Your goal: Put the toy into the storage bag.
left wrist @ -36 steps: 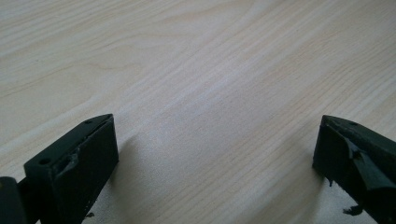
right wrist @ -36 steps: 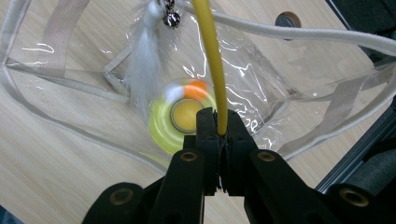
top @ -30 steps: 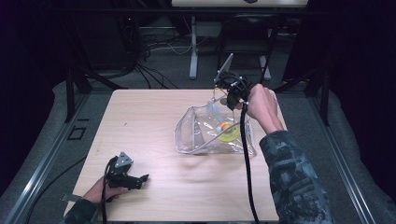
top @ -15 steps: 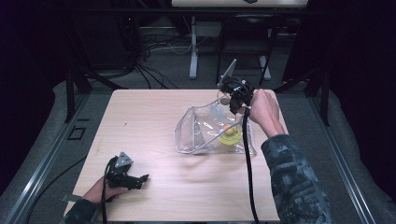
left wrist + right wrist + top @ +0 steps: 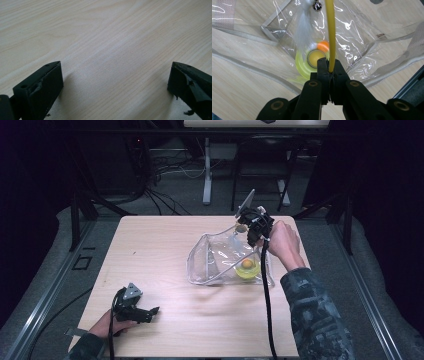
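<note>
My right gripper (image 5: 248, 229) hangs over the far right part of the table, above a clear plastic bag (image 5: 210, 262). Its jaws (image 5: 329, 62) are shut on a thin yellow rod (image 5: 331, 35). A white feather (image 5: 302, 27) and a small metal bell (image 5: 317, 6) dangle from the rod's far end into the bag's mouth. Inside the bag lies a yellow-green round thing (image 5: 304, 65) with an orange ball (image 5: 323, 46) beside it. My left gripper (image 5: 150, 312) rests near the front left edge, open, with bare wood between its jaws (image 5: 115, 85).
The light wooden table (image 5: 160, 245) has metal rails along its left and right sides. A black cable (image 5: 266, 310) trails from the right gripper toward the front edge. Dark floor with stands and cables lies beyond the far edge.
The right hand has sunk a little toward the bag, taking the rod and feather lower into its mouth. The left hand has stayed put.
</note>
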Demonstrator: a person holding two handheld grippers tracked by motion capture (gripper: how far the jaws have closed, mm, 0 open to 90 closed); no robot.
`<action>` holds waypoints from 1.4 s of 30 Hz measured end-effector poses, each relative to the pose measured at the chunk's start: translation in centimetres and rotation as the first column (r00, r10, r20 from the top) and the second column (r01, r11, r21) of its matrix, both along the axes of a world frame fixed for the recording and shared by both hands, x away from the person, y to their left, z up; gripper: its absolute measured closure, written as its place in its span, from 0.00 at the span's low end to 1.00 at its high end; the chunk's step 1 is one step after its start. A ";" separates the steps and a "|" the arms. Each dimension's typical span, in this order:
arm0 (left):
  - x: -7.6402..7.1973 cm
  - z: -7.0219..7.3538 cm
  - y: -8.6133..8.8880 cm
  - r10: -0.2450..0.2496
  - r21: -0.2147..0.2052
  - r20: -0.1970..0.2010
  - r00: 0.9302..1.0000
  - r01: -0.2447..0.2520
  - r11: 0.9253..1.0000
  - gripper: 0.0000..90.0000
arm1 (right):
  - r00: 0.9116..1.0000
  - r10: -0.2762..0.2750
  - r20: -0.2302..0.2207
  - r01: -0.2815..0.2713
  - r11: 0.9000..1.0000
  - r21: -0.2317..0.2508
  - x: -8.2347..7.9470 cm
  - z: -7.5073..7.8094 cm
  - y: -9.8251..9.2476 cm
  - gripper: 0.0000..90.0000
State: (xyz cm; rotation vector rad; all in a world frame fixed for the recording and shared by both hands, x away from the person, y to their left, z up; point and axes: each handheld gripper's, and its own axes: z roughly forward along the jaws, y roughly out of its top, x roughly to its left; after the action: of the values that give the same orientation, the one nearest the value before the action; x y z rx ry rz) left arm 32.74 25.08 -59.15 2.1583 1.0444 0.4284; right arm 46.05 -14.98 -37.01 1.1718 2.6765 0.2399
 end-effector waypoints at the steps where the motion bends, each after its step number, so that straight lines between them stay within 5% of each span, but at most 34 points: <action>1: 0.0 0.0 0.0 0.000 0.000 0.000 1.000 0.000 1.000 0.00 | 1.000 -0.002 -0.003 0.002 1.000 0.005 0.0 -0.1 0.0 0.97; 22: 0.0 0.0 0.0 0.000 0.000 0.000 1.000 0.000 1.000 0.00 | 0.999 -0.028 -0.034 0.027 0.999 -0.028 0.4 -1.0 0.1 0.96; 37: 0.0 0.0 0.0 0.000 0.000 0.000 1.000 0.000 1.000 0.00 | 1.000 0.005 0.026 -0.006 0.999 0.042 -0.6 1.8 -0.2 0.76; 42: 0.0 0.0 0.0 0.000 0.000 0.000 1.000 0.000 1.000 0.00 | 0.999 -0.008 0.044 0.005 0.997 0.079 -1.1 2.8 -0.4 0.62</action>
State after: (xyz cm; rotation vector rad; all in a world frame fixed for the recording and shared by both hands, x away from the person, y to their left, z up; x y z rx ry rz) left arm 32.74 25.08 -59.15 2.1580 1.0442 0.4286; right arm 44.95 -15.40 -34.23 1.1826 2.6464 0.3698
